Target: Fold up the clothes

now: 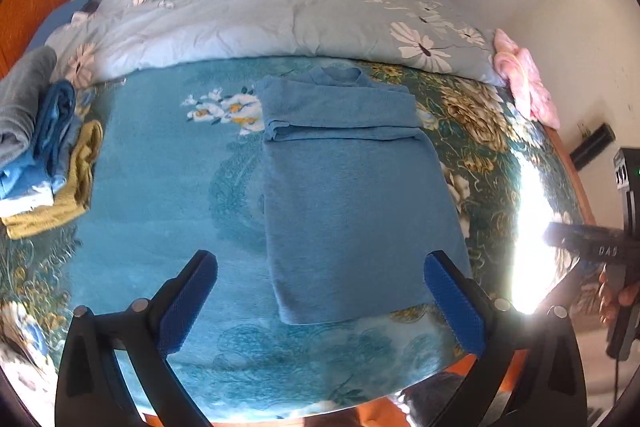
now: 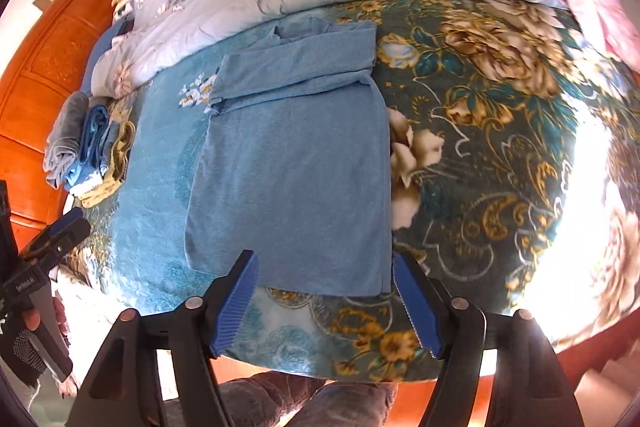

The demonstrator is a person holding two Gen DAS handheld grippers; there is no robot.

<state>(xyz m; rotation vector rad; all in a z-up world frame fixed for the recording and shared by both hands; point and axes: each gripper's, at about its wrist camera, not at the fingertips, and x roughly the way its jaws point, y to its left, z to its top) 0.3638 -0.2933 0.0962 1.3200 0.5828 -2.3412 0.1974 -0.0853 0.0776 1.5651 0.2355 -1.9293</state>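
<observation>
The left tool (image 1: 320, 283) hangs with its blue-padded jaws spread wide and nothing between them. Ahead of it and a little to its right lies the blue terry-cloth shirt (image 1: 352, 195), partly folded into a long rectangle on the bed with the teal floral cover (image 1: 160, 195). The shirt's near hem sits just beyond the tool's right finger, its collar at the far end, so its long axis runs straight away from the tool. Far off to this tool's left rests a stack of folded grey, blue and yellow clothes (image 1: 44, 155). The right tool (image 2: 324, 297) is also apart and empty, jaws moderately wide. The same shirt (image 2: 296, 167) lies directly ahead of it, the near hem's right corner just beyond the gap. Both tools stand at the hem end, one toward each corner; I judge the next fold would carry the hem away toward the collar
</observation>
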